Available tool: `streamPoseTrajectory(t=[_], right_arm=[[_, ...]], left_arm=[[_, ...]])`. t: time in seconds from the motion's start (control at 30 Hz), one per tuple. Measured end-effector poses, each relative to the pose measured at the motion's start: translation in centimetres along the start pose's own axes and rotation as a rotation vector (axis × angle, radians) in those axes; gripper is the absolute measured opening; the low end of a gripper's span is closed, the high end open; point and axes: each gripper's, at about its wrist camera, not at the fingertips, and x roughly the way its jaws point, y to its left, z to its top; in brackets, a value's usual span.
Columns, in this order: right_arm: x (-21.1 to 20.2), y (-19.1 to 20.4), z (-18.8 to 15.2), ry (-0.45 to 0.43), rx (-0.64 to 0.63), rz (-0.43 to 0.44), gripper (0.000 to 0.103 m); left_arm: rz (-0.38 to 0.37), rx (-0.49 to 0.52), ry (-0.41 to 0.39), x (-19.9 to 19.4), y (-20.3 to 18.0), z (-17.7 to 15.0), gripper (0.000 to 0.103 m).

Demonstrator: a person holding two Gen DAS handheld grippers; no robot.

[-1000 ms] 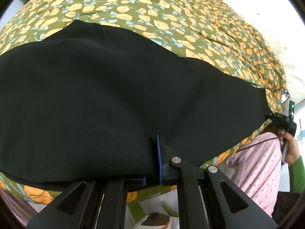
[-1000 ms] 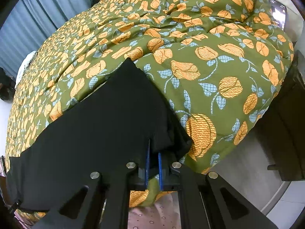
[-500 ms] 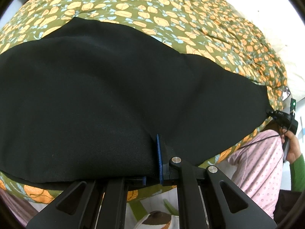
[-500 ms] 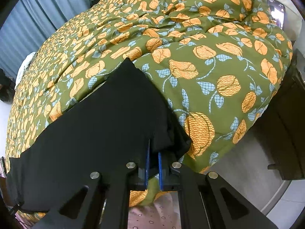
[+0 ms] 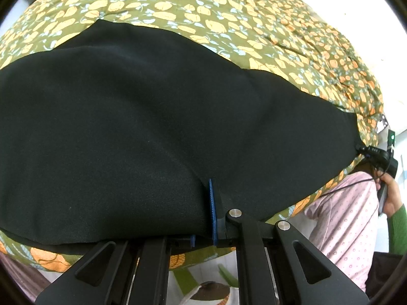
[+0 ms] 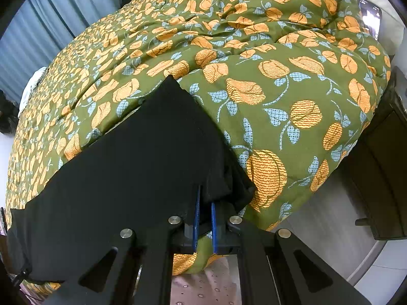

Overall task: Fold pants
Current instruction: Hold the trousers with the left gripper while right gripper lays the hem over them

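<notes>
Black pants (image 5: 152, 117) lie spread over a bed with an olive quilt printed with orange flowers (image 5: 229, 20). My left gripper (image 5: 203, 218) is shut on the pants' near edge; the cloth drapes over and hides its left finger. In the right wrist view the pants (image 6: 132, 167) stretch away to the left, and my right gripper (image 6: 204, 200) is shut on a bunched corner at their near right end. That gripper also shows at the far right of the left wrist view (image 5: 374, 152), held in a hand.
The quilt (image 6: 279, 76) fills the bed beyond the pants. A phone (image 6: 370, 12) lies at its far right corner. Dark furniture (image 6: 381, 178) stands at the right of the bed. Blue curtains (image 6: 51, 25) hang behind. My pink pyjama legs (image 5: 343, 216) are below.
The pants' far edge has slid slightly away across the quilt in both views. Both grippers stay shut on the cloth.
</notes>
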Motion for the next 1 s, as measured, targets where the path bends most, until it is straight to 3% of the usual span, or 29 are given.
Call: streamPoseTrajectory(t=[0.5,1.0], right_arm=[[-0.05,-0.44,-0.23,-0.003,0.037,0.035,0.006],[0.09,-0.33,-0.08,0.007,0.029,-0.006,0.006]], left_arm=[[-0.003,-0.005,0.002,0.21,0.02,-0.33,0.007],[-0.003,0.048,0.007,-0.65,-0.68,-0.33,0.006]])
